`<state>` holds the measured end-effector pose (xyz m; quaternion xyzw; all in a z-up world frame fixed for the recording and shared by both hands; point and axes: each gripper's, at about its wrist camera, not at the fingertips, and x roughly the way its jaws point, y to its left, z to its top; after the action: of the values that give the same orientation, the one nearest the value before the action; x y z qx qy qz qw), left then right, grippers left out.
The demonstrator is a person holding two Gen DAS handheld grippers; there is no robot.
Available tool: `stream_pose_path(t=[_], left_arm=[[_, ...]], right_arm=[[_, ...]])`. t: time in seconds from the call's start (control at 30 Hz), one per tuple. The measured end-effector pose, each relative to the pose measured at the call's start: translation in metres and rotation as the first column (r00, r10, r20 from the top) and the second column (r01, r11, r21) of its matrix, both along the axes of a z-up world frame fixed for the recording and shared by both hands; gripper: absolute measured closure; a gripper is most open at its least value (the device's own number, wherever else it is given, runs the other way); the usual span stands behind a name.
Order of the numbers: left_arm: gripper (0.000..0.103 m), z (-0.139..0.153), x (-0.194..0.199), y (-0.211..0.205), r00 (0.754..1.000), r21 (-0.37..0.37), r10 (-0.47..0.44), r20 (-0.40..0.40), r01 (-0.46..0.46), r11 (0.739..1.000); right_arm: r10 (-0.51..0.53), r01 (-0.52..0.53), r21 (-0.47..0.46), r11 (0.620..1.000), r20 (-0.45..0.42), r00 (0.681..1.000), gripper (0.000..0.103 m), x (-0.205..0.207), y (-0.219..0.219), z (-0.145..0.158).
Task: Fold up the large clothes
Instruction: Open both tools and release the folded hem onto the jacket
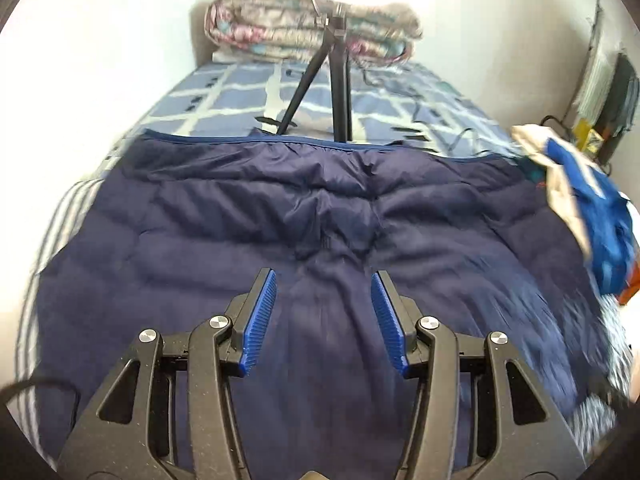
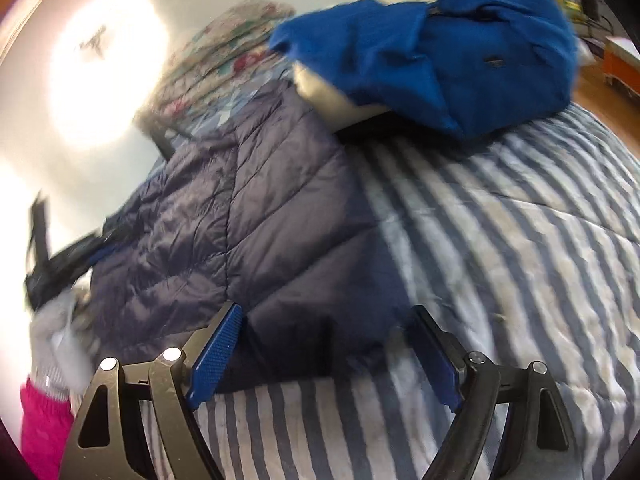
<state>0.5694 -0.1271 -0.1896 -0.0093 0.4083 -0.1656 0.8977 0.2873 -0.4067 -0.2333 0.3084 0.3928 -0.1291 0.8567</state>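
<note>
Bright daylight; blown-out glare on wall [image 2: 108, 64] upper left of right gripper. Motion blur, fisheye-dark corners.

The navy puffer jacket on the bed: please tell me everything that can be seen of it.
The navy puffer jacket is dark blue, quilted and slightly shiny, with a brighter blue trim along its far edge. It lies spread flat on the striped bedcover, wrinkled at the middle. A royal blue garment rests on one corner. Neither open gripper holds it.
</note>
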Motion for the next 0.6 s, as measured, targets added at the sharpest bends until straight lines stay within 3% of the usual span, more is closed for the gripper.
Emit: stream_pose_path(t=[0.2,0.33,0.43,0.53,0.6], left_arm=[[0.052,-0.010,-0.074,0.028,1.000,-0.004,-0.008,-0.016,0.008,1.000],[0.051,-0.036,-0.085,0.022,0.996,0.017,-0.024,-0.083,0.025,1.000],[0.052,-0.054,-0.090,0.016,0.996,0.052,-0.012,-0.089,0.017,0.999],[0.052,-0.060,-0.095,0.008,0.998,0.106,-0.023,-0.057,0.029,0.994],[0.052,-0.056,-0.097,0.011,0.997,0.073,-0.004,-0.077,0.010,0.997]], right_arm=[[-0.026,0.026,0.086,0.996,-0.006,1.000,0.014,-0.007,-0.009,-0.009],[-0.051,0.050,0.088,0.995,0.005,0.999,0.015,0.005,-0.011,-0.011],[-0.042,0.041,0.077,0.996,0.009,0.999,0.020,0.018,-0.011,-0.009],[-0.011,0.012,0.056,0.998,-0.023,1.000,0.046,0.033,-0.006,-0.005],[0.011,-0.011,0.015,1.000,-0.037,0.999,0.073,0.039,0.001,0.007]])
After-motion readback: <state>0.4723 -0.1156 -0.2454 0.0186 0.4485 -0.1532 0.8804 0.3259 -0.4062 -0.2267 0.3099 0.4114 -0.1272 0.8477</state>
